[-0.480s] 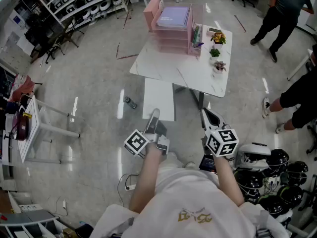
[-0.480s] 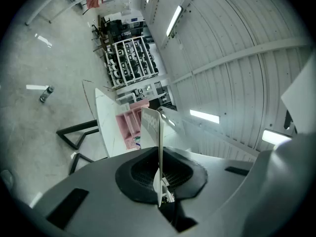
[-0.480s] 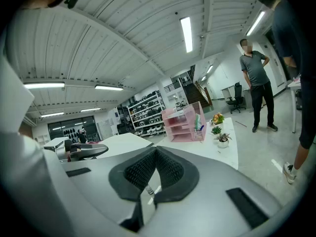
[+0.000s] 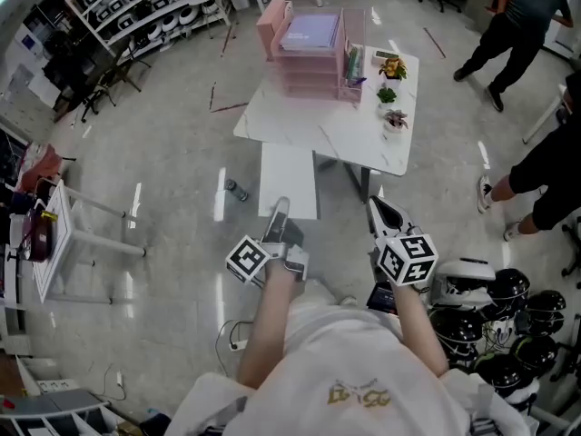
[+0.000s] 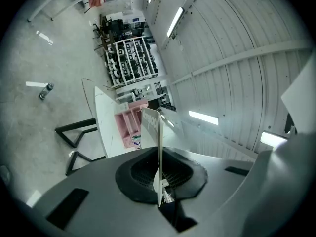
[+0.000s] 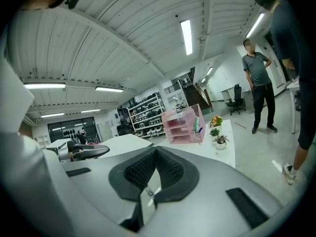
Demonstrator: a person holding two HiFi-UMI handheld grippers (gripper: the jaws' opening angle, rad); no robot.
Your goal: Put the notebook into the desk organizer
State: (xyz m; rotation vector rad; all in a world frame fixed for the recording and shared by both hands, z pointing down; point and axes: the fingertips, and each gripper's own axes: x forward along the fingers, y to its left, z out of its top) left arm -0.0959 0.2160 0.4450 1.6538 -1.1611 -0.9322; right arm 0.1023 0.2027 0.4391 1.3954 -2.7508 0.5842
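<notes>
Count: two claws, one notebook, one desk organizer, three potted plants, one tabletop.

Left claw (image 4: pixel 281 209): closed on the notebook (image 4: pixel 289 178). It is a thin white rectangle, held flat and level and pinched at its near short edge. The cover carries print too small to read. The notebook hangs over the floor (image 4: pixel 163 153), short of the tabletop and well apart from the organizer.

Right claw (image 4: pixel 383 213): closed, ribbed black pads together, nothing between them.

Floor: glossy grey. One small bottle-like item (image 4: pixel 238 190) sits left of the notebook.

Tabletop (image 4: pixel 349 134): white, faintly veined, rectangular.

Desk organizer (image 4: pixel 304 75), at the tabletop's far end: translucent pink, stacked open trays. One flat lavender item (image 4: pixel 313 31) lies on the top tray. A narrow compartment (image 4: pixel 356 64) on its right side holds upright green and blue sticks, too small to identify.

Potted plants, in a row just right of the organizer: near (image 4: pixel 395 121), middle (image 4: pixel 388 94), far (image 4: pixel 393 66). The far one has yellow-orange blooms.
</notes>
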